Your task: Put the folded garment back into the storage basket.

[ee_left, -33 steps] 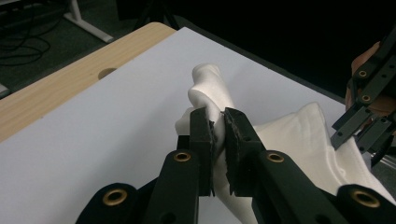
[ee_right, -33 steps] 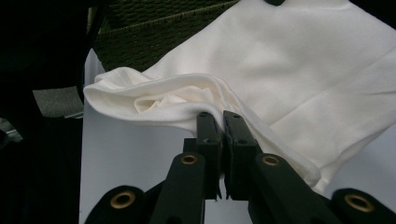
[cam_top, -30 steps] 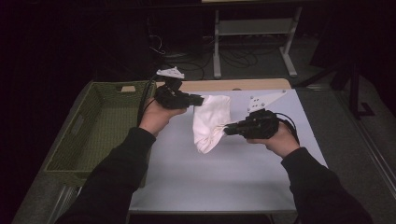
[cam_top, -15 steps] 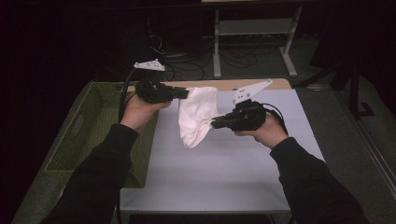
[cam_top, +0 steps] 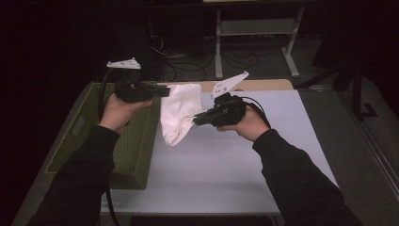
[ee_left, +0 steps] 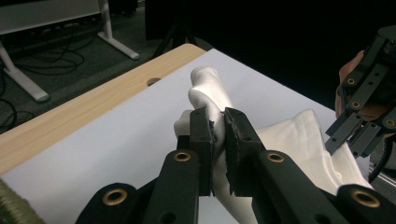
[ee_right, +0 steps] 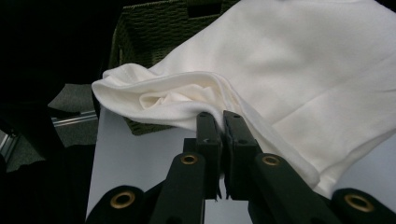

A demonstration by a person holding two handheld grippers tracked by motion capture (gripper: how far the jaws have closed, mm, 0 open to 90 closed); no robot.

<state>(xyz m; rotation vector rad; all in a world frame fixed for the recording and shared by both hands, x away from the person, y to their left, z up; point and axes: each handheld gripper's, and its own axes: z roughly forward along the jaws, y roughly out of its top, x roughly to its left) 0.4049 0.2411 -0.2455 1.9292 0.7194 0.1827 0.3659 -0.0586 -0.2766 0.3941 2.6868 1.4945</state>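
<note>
A folded white cloth (cam_top: 178, 112) hangs in the air between my two grippers, above the table's left part. My left gripper (cam_top: 165, 90) is shut on the cloth's upper left corner, near the green basket (cam_top: 84, 141). My right gripper (cam_top: 196, 121) is shut on the cloth's right edge, lower down. In the left gripper view the jaws pinch the cloth (ee_left: 208, 95) with the right gripper (ee_left: 362, 116) at the far right. In the right gripper view the jaws clamp a bunched fold of the cloth (ee_right: 280, 74), with the basket (ee_right: 154, 28) behind it.
The white tabletop (cam_top: 226, 169) has a wooden strip (cam_top: 263, 85) along its far edge. The woven green basket stands on the table's left side. A white table frame (cam_top: 254, 33) and cables lie on the dark floor beyond.
Both hands have carried the cloth to the left and a little upward, from over the table's middle toward the basket. Both grips have held.
</note>
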